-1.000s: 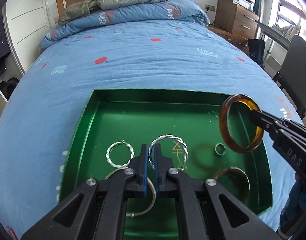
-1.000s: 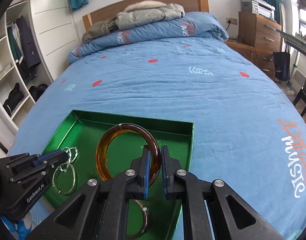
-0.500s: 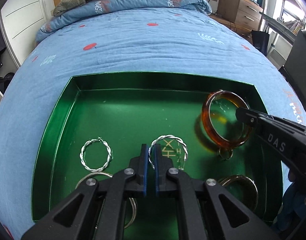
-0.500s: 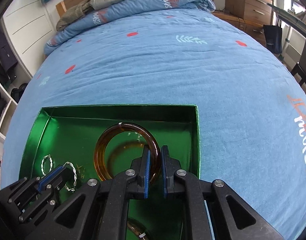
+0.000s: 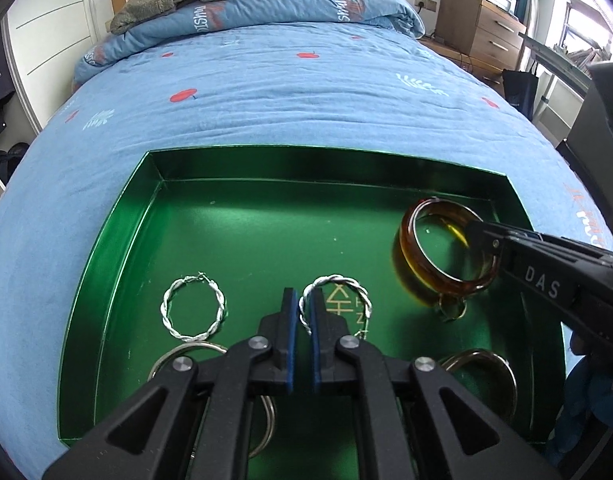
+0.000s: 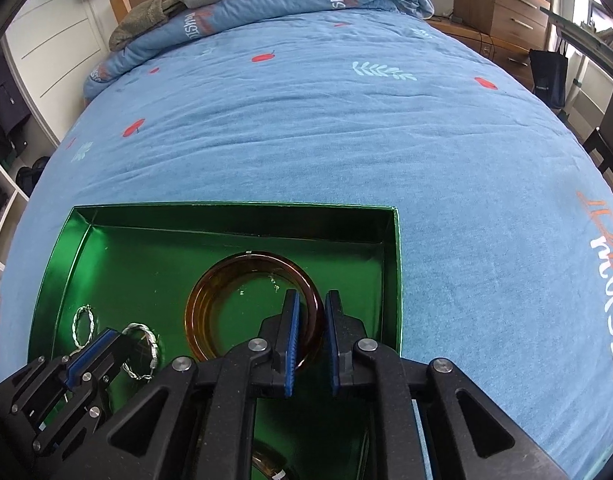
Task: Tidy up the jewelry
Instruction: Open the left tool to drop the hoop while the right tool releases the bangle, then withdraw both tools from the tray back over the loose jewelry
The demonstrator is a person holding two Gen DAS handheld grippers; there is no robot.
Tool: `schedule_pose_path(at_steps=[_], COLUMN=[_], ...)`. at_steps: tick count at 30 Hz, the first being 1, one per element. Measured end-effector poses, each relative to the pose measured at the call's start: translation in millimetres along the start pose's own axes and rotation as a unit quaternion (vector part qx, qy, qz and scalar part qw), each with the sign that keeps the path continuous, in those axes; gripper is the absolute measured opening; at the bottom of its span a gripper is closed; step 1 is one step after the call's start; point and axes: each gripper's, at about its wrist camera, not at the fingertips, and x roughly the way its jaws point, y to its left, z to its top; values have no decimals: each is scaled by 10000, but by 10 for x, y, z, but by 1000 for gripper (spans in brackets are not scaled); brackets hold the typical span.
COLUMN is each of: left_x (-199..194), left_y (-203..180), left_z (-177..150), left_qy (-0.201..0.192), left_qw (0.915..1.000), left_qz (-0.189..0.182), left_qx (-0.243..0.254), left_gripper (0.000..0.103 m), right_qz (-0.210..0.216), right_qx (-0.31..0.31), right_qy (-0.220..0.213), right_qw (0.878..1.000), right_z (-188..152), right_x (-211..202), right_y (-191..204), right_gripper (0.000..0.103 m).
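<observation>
Right tool (image 6: pixel 309 340): pads parted slightly, amber bangle (image 6: pixel 202 312) rim between them, grip apparently released.
Left tool (image 5: pixel 300 336): clamped on twisted silver hoop (image 5: pixel 346 284).
Location: green tray (image 5: pixel 154 208), lower frame; bangle at tray's right.
Handling: bangle rigid, smooth, likely slippery; grip across rim. Hoop light, thin.
Surface: soft blue bed (image 5: pixel 286 92); bedroom.

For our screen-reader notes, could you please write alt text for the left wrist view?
The left gripper holds a twisted silver hoop over a green tray on a blue bed. From the right, the right gripper lowers an amber bangle; a matching hoop lies on the tray's left.
</observation>
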Motion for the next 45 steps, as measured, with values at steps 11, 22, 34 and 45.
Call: schedule_pose_path(at_steps=[11,22,34,45], left_x=[-493,-1513,-2508,-3220], left_y=[39,109,516,894], left_z=[93,94,-322,-937], left_qy=[-283,-990,-1145,-1270], left_qw=[9991,9943,9926,9898], left_qz=[-220,-340,-290,-298], left_qx=[-216,-180,-275,-569], left_gripper=[21,21,21,21], right_qz=[214,299,496,724], right_qx=[-158,-491,-1016,-1079], right_qy=[-651,-1222,-1673,-1884], right_qw=[9975,9908,9794,9734], right_z=[-35,-354,-1135,-1916], right_x=[-763,-1835,-2753,-3352], right_y=[-27,-44,16,-13], right_gripper=[46,52,52,54])
